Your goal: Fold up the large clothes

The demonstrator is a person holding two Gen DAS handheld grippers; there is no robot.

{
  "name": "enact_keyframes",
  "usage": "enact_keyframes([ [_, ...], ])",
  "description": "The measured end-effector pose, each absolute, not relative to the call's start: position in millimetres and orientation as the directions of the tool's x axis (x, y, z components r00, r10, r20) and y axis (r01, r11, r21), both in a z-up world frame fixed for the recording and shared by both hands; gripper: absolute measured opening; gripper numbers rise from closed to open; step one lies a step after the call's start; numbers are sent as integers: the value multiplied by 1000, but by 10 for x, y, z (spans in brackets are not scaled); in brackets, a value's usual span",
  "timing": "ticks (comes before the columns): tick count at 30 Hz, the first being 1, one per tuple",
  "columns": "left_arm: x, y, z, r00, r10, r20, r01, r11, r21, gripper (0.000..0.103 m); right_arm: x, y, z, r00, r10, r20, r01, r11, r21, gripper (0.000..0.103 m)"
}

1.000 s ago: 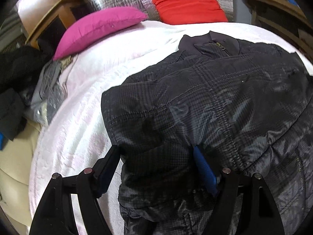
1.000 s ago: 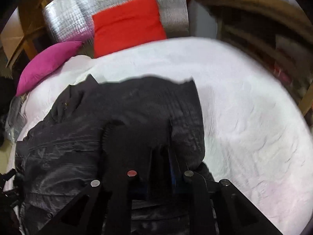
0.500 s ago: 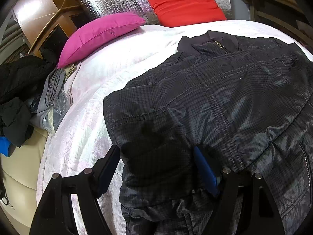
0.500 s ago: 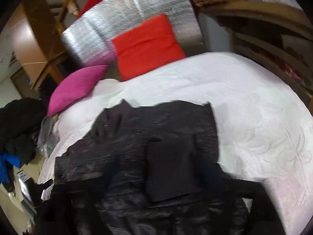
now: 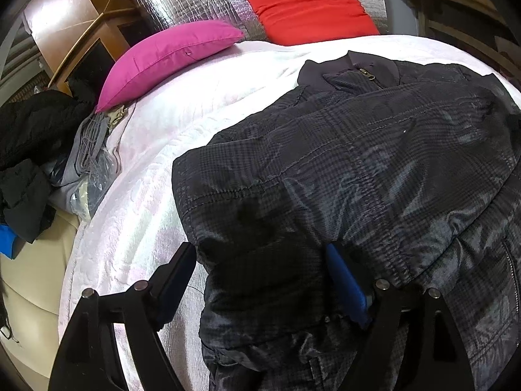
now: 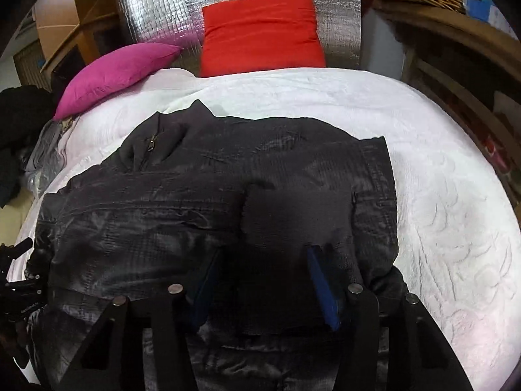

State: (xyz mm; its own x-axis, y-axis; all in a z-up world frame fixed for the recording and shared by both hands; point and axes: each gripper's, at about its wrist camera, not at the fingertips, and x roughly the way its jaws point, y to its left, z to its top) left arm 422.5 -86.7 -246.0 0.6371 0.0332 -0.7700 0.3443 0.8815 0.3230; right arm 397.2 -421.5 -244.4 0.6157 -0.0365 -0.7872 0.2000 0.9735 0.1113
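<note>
Two gripper sets [image 5: 260, 280] [image 6: 265, 270] straddle one jacket [image 5: 358, 169]; two pillows.

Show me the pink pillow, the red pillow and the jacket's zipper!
pink pillow [image 5: 169, 62], left wrist view, middle of its top face.
red pillow [image 6: 260, 29], right wrist view, centre of its front.
zipper [image 5: 370, 75], left wrist view, metal pull at the collar.

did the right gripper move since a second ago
Yes. The right gripper has backed away from the red pillow, which sits higher in its view, and its jaws have just been closing over the jacket cuff.
</note>
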Motion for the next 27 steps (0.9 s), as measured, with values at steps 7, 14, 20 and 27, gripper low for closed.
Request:
enact_keyframes([
  [7,4202,-885,-2464,642,43,-765,339,880,333,84,3783,-4260,-2214,648,33,-761,187,961,201,59],
  [14,4236,-849,-2502,652,67,-756,311,885,347,97,3843,-4145,-2286,613,67,-787,151,968,199,59],
  [20,4342,-751,-2515,601,79,-796,260,922,288,103,3849,-4143,-2345,606,66,-793,143,971,190,59],
  [27,4048,-641,-2168,596,-59,-801,238,966,106,103,3332,-4301,-2012,688,100,-719,133,956,261,59],
])
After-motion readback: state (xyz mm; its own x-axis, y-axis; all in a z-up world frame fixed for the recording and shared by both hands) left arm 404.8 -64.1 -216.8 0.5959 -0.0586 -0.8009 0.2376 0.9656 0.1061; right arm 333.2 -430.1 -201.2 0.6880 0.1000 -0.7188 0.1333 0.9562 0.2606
